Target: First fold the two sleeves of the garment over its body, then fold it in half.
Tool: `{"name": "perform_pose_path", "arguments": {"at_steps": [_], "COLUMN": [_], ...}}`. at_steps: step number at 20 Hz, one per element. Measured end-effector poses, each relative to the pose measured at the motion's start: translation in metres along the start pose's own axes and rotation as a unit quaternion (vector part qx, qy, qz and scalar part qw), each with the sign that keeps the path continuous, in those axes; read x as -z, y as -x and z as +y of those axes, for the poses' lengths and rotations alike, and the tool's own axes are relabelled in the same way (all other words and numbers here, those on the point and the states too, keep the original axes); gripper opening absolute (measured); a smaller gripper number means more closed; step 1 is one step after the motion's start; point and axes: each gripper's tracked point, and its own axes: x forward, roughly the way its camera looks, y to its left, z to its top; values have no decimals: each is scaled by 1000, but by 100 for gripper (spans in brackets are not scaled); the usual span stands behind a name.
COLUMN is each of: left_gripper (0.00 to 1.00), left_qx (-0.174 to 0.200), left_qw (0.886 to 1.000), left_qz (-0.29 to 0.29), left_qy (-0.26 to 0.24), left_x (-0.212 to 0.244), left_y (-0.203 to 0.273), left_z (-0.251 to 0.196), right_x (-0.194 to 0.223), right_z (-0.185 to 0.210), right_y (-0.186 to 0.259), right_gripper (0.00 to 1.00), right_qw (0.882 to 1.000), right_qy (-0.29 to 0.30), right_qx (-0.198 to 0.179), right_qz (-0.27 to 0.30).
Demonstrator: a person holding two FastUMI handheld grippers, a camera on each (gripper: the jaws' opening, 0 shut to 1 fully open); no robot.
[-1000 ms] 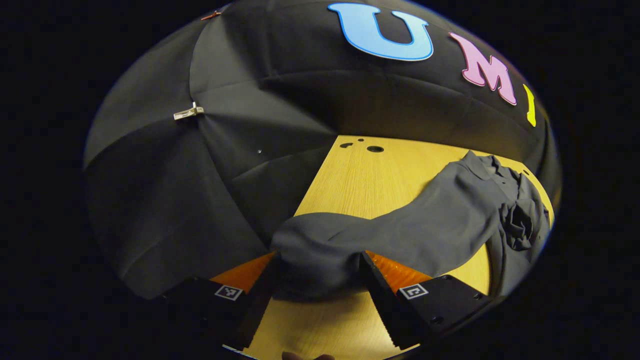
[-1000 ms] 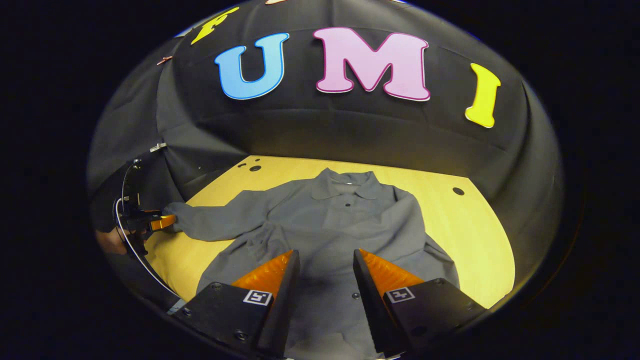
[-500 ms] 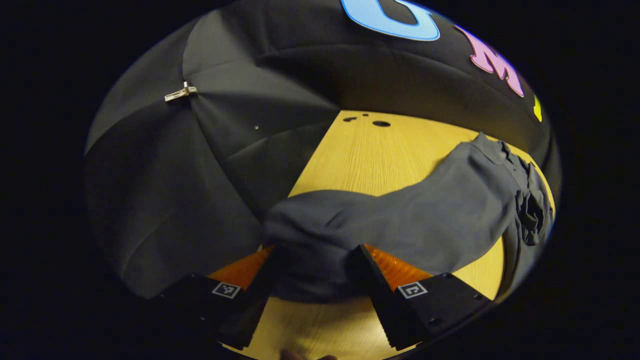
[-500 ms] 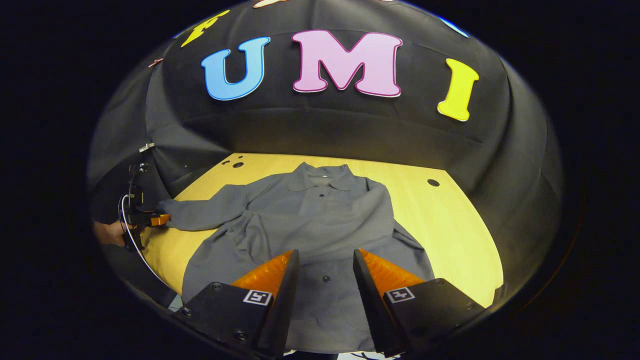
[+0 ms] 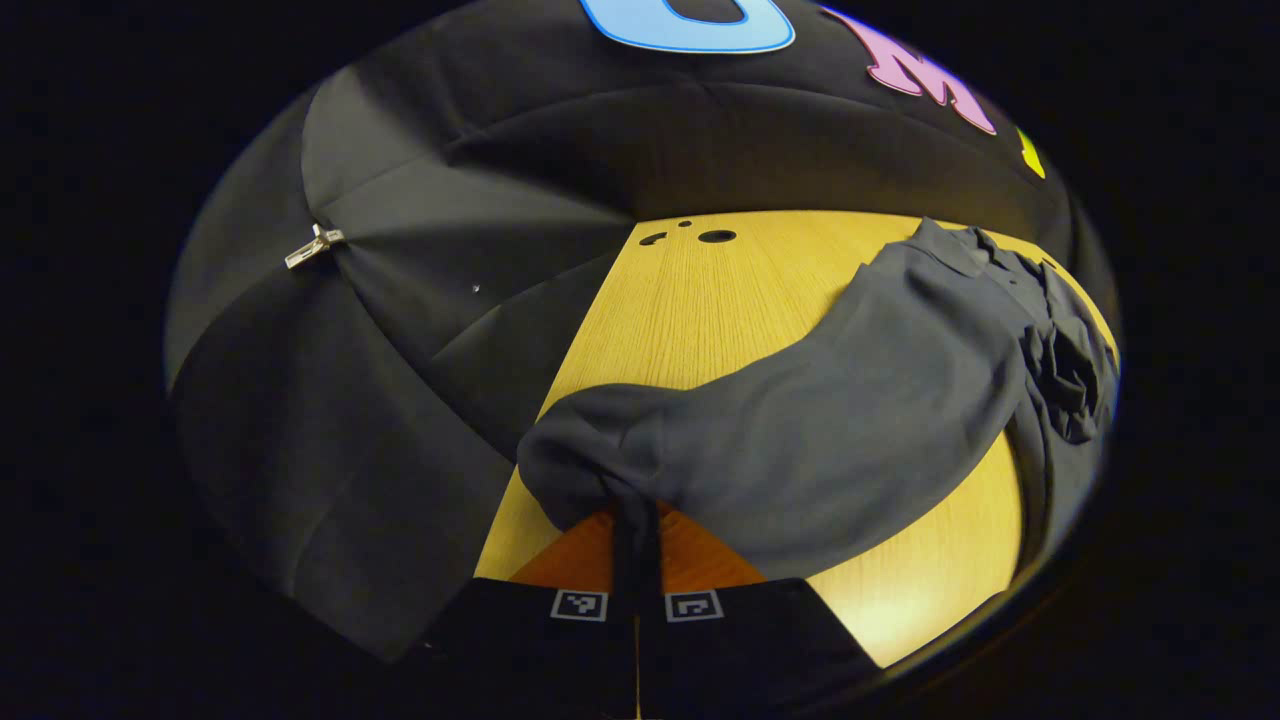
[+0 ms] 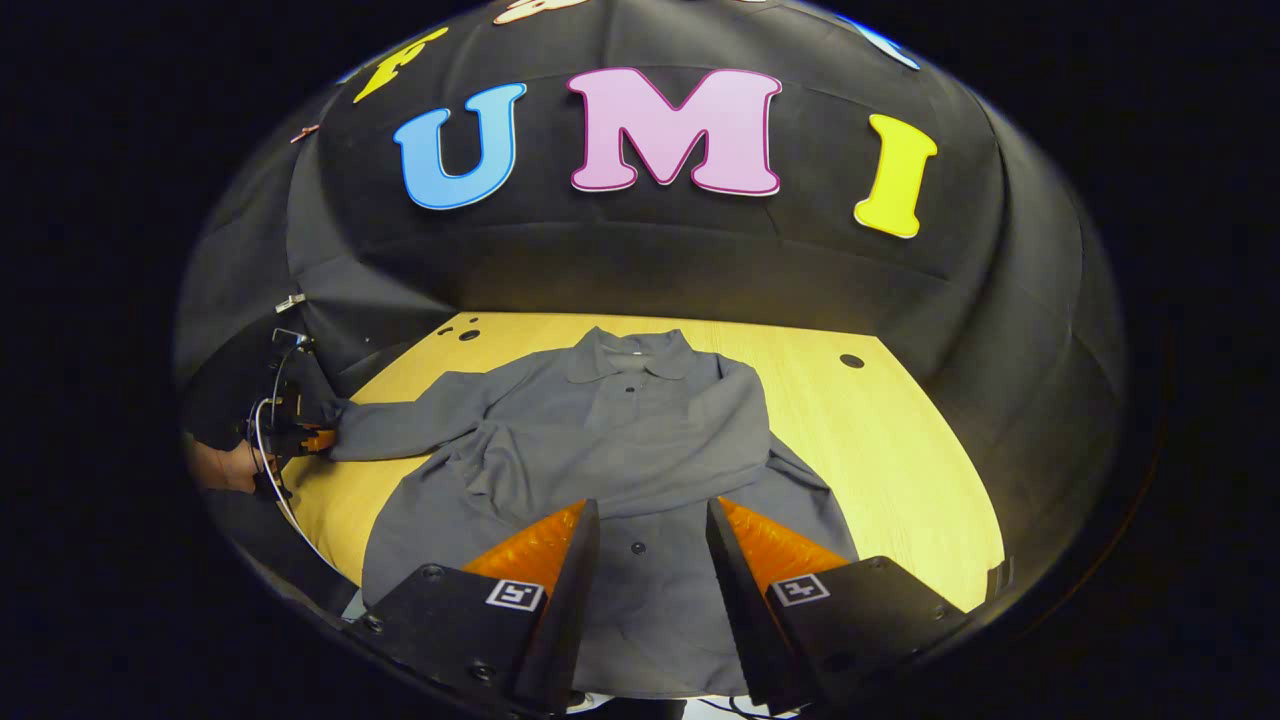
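The wooden counter [image 6: 900, 440] filled the floor of the booth, ringed by the black cloth wall [image 6: 650, 270]. A grey collared shirt [image 6: 620, 450] lay spread on the counter, collar toward the wall and buttons facing up. One sleeve was already folded across the shirt's body, lying diagonally over the chest; the other sleeve [image 5: 800, 440] stretched out sideways over bare wood to the counter's edge.

The right gripper [image 6: 648, 530] hovered above the shirt's lower front with its jaws spread apart, the button placket showing between them and no cloth caught. Whether the tips touched the fabric could not be told.

The left gripper [image 5: 637, 520] stood at the outstretched sleeve's cuff, jaws pressed together and pinching the cuff fabric, which bunched just ahead of the tips. In the right gripper view the same gripper [image 6: 318, 440] showed at the sleeve's end, held by a hand [image 6: 225, 468]. A small metal clip [image 5: 312, 246] pinned the cloth wall, and dark holes [image 5: 716, 236] marked the counter's far corner.
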Motion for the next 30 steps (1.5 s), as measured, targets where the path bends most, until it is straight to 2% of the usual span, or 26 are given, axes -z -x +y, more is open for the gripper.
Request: {"name": "perform_pose_path", "arguments": {"at_steps": [2,3,4,9,10,11,17,21,30], "left_gripper": [6,6,6,6,6,6,6,6,6], "left_qx": [-1,-4,-6,-8,-9,-8,-2,8,77], "left_qw": [1000,1000,999,998,997,996,991,987,977], "left_qz": [-9,-17,-24,-59,-68,-77,-126,-156,-196], "left_qy": [21,25,27,36,39,43,53,28,22], "left_x": [-8,-14,-19,-48,-54,-62,-111,-145,-195], "left_y": [9,14,20,57,65,73,118,145,194], "left_z": [4,6,7,0,-2,-5,-38,-76,-198], "right_x": [0,-1,-1,-3,-3,-3,-2,1,5], "right_z": [-6,-10,-14,-33,-37,-42,-64,-88,-158], "right_y": [3,3,4,5,5,4,-1,-1,-3], "right_gripper": [66,55,65,65,67,75,77,77,77], "right_qw": [1000,1000,1000,1000,1000,1000,1000,999,998], "right_qy": [-3,-6,-9,-22,-22,-20,-24,-34,-59], "right_qx": [2,4,6,6,7,8,-7,-7,12], "right_qz": [-3,-4,-6,-15,-15,-16,-18,-19,-29]}}
